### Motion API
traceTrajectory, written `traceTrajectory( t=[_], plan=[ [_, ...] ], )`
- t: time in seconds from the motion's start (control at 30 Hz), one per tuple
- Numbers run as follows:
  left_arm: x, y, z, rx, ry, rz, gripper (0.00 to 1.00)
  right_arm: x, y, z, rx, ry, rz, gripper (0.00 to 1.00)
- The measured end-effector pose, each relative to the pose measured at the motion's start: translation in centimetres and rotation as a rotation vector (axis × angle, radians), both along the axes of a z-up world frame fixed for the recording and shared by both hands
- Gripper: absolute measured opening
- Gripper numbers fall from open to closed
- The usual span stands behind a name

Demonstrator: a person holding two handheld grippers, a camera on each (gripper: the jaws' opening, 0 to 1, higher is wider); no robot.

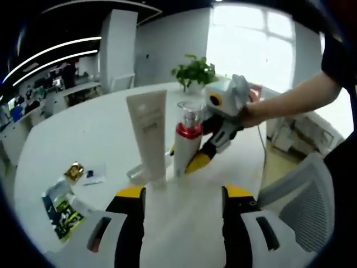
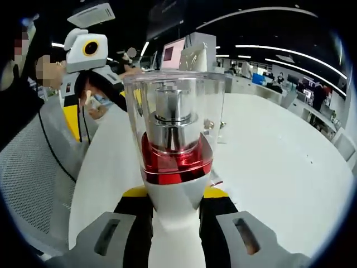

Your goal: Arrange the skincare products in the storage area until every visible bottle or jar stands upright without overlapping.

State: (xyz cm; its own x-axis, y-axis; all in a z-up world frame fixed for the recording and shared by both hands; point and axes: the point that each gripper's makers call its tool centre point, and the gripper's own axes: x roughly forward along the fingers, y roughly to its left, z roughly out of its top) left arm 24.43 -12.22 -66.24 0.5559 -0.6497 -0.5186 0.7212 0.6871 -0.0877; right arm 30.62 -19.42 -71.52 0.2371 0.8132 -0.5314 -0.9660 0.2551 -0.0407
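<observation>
White round table (image 1: 67, 134) in an office. Left gripper (image 1: 184, 195) sits at bottom centre of the left gripper view, jaws apart, holding nothing. Just beyond, mid-frame: one pump bottle (image 1: 188, 146), upright, long axis vertical, clamped low by the right gripper (image 1: 196, 161) coming in from the right. One white tube (image 1: 149, 134) stands just left of it. Sachets (image 1: 66, 195) lower left. One plant (image 1: 194, 71) far back.

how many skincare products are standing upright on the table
2: a cream tube stands at the table's middle, and a red-collared pump bottle just beside it, clamped by the right gripper. Others may be hidden behind them.
</observation>
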Motion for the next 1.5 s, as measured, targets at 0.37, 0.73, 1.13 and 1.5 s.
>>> traceTrajectory(
  t=[0.37, 0.73, 1.13, 1.5],
  plan=[
    [0.0, 1.3, -0.6, 0.001, 0.015, 0.044, 0.54, 1.3, 0.6, 0.2, 0.010, -0.004, 0.019, 0.31],
    [0.0, 1.1, -0.6, -0.006, 0.026, 0.056, 0.54, 2.4, 0.9, 0.0, -0.001, -0.011, 0.043, 0.31],
    [0.3, 1.3, -0.5, -0.003, 0.027, 0.056, 0.56, 2.0, 0.8, -0.1, 0.015, 0.069, -0.006, 0.38],
    [0.5, 0.8, 0.2, -0.039, 0.048, 0.061, 0.59, 0.8, 0.0, 0.1, -0.025, 0.068, -0.051, 0.51]
  ],
)
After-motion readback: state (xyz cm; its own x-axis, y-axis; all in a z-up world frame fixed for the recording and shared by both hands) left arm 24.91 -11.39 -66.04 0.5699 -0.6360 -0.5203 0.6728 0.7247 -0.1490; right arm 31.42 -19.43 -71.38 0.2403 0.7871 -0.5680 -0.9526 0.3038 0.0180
